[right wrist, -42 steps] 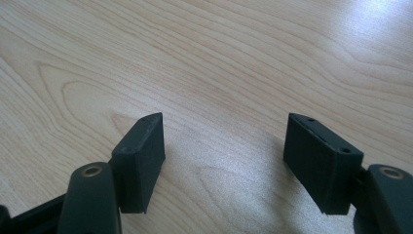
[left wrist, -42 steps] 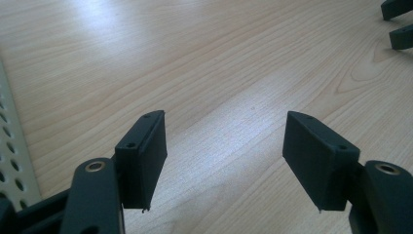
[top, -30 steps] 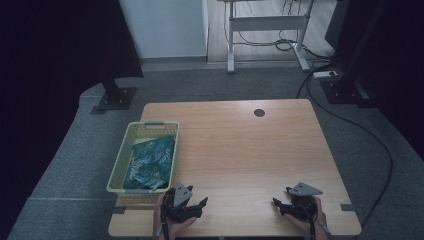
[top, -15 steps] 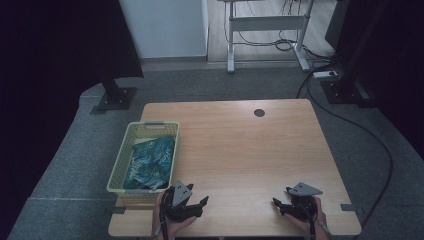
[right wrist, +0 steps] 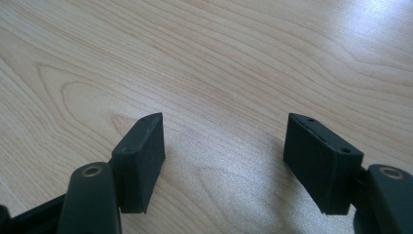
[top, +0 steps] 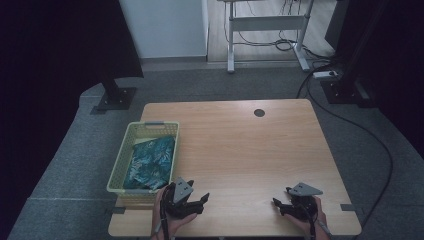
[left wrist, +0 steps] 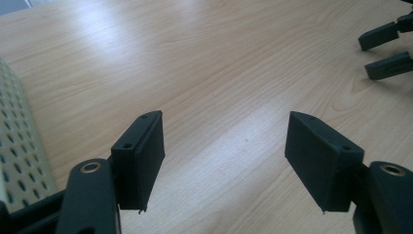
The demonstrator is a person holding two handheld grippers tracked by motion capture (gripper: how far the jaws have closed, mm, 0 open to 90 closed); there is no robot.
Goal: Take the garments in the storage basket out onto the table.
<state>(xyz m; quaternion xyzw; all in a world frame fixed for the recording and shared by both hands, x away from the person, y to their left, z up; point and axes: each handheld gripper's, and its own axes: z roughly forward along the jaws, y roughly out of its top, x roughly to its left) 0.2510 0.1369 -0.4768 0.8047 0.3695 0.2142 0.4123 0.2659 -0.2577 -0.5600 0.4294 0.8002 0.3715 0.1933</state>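
From the high view we see our left gripper (top: 199,200) and right gripper (top: 281,205) resting near the front edge of the table (top: 240,145), well apart, both empty. The basket (top: 122,165) sits at the table's left edge, just beside the left gripper, with a folded teal cloth (top: 150,162) inside it. We judge we are at the start, before any reach.

In the left gripper view our jaws stand spread wide over bare wood, the basket wall (left wrist: 17,146) at the left.

In the right gripper view the jaws also stand spread, grasping nothing. Next we would likely swing the left gripper into the basket.
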